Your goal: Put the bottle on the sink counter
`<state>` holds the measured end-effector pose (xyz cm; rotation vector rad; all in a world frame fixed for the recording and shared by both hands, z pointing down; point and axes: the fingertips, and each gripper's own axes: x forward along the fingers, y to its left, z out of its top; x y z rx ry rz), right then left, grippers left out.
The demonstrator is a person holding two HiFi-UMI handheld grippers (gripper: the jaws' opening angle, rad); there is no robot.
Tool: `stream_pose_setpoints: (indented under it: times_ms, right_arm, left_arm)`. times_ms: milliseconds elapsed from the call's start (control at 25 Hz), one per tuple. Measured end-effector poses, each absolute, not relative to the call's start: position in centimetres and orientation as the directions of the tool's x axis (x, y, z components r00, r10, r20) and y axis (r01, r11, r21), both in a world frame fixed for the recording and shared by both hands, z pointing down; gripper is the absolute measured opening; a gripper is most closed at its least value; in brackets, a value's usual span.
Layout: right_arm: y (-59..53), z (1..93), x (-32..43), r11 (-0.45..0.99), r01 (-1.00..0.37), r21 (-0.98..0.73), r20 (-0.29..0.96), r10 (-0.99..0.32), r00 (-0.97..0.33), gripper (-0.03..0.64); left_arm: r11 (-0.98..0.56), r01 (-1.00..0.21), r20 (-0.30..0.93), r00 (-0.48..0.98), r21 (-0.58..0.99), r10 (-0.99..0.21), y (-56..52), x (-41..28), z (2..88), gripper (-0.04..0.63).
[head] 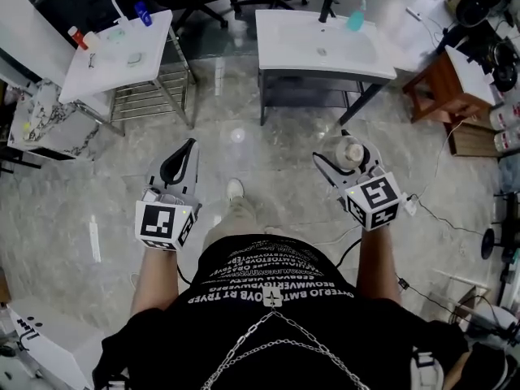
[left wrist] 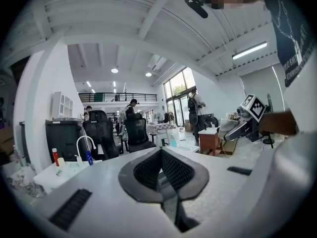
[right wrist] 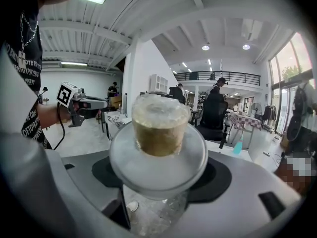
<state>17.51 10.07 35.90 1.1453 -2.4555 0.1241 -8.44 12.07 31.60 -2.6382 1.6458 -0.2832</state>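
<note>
Here, the bottle [head: 350, 153], clear glass with a wide collar and a cork-like stopper [right wrist: 158, 128], stands roughly upright between the jaws of the right gripper [head: 344, 162]. The jaws clasp its body below the collar. The bottle is over the floor, well short of any counter. Beside it the left gripper [head: 185, 148] has its jaws pressed together on nothing. Ahead stands the sink counter [head: 280, 54], white, with a basin in the middle and a dark faucet [head: 327, 8] and a teal dispenser [head: 356, 16] along the back edge. A second washstand [head: 122, 55] stands off to the left.

The step in hand appears to be the carry. To do it well, keep the bottle upright and the grasp firm on the smooth glass. Aim for a flat strip beside the basin, clear of faucet and dispenser. Let the base rest fully before the jaws part.
</note>
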Motion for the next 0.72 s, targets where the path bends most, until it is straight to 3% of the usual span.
stream_pose_setpoints:
  times_ms: [720]
  right_arm:
    - [-5.3,34.8,12.6,0.640,-0.760,0.115,0.438,-0.719,-0.540,0.334]
  left_arm:
    - [-0.552,-0.828,0.138,0.538,-0.100,-0.832,-6.0,-9.9,31.2,0.006]
